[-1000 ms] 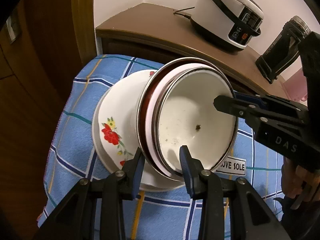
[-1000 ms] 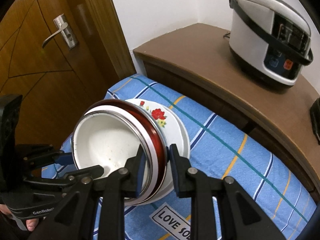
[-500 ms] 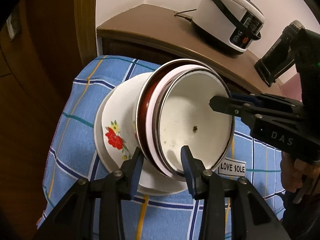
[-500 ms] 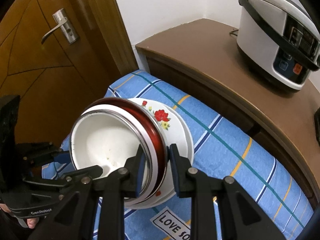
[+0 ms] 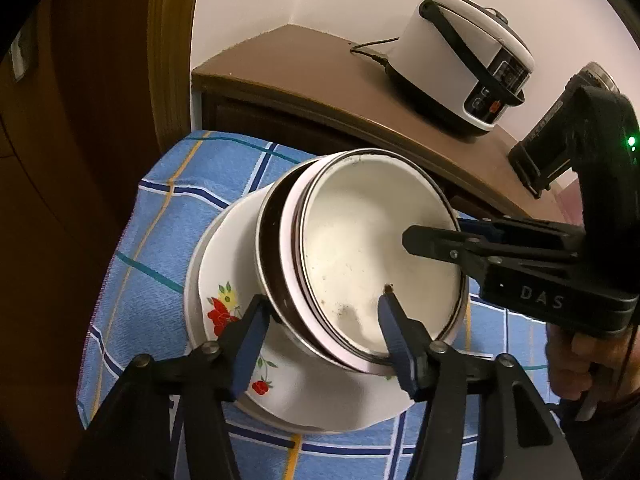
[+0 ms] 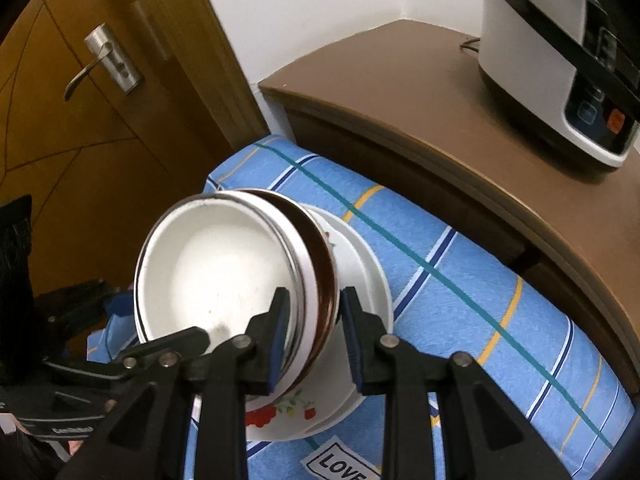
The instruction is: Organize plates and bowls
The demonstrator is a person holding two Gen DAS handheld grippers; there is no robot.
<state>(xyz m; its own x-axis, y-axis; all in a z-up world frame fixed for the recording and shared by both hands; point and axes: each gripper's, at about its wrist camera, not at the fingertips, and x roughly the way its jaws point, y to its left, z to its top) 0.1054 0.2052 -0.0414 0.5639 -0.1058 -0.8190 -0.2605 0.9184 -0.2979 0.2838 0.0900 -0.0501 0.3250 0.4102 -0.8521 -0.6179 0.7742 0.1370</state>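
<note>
**Tilted bowls held over the floral plate**

While the left hand-held gripper (image 5: 324, 322) is spreading its jaws, the stacked bowls (image 5: 372, 256) stand between its blue pads with a visible gap on each side, so nothing is pinched there. These bowls, a white enamel one nested in a dark red one, lean on edge against the floral plate (image 5: 224, 280), their open side turned away from the plate's flower print. From the right wrist view, the right hand-held gripper (image 6: 313, 328) is clamped across the rims of the stacked bowls (image 6: 224, 268), one pad inside the white bowl and the other behind the red wall, just above the floral plate (image 6: 360, 276). That plate lies flat on the blue checked cloth (image 5: 168, 208), which covers the surface under it. Beyond the plate, past the cloth's far edge, runs a brown tabletop (image 6: 420, 92) carrying a white rice cooker (image 5: 460, 56). To the plate's far left in the right wrist view stands a wooden door (image 6: 80, 152) with a metal handle (image 6: 100, 64). A person's hand (image 5: 580, 360) grasps the right tool's grip, near the plate's right side.
</note>
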